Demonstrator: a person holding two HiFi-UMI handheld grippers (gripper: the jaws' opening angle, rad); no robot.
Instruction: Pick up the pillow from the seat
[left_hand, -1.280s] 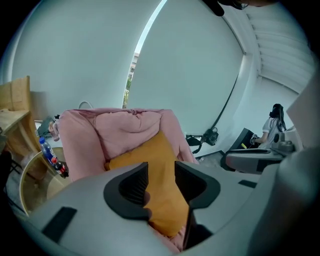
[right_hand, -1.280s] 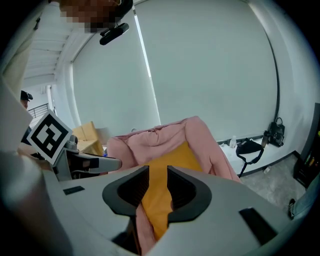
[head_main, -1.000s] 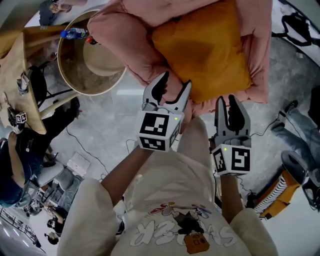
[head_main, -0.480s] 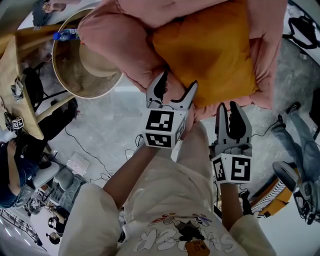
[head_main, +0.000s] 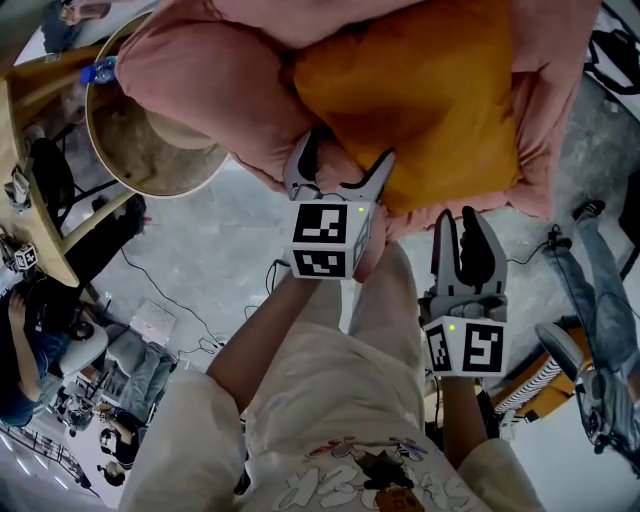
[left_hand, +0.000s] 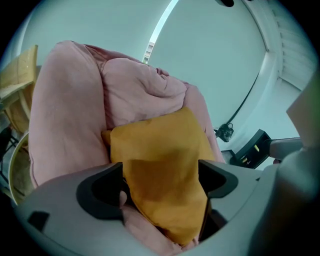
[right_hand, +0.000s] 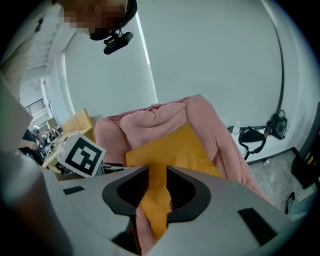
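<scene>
Evidently to grasp, the left gripper (head_main: 345, 162), jaws just widened, brackets the pillow (head_main: 420, 90) at seven o'clock; right gripper (head_main: 463, 222) slightly parted, empty.

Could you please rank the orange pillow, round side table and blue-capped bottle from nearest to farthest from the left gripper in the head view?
1. Orange pillow: just right of the tips.
2. Round side table: to the left.
3. Blue-capped bottle: upper left, beyond the table.
The left gripper has just been opening, pillow edge between its jaws, ungripped.
</scene>
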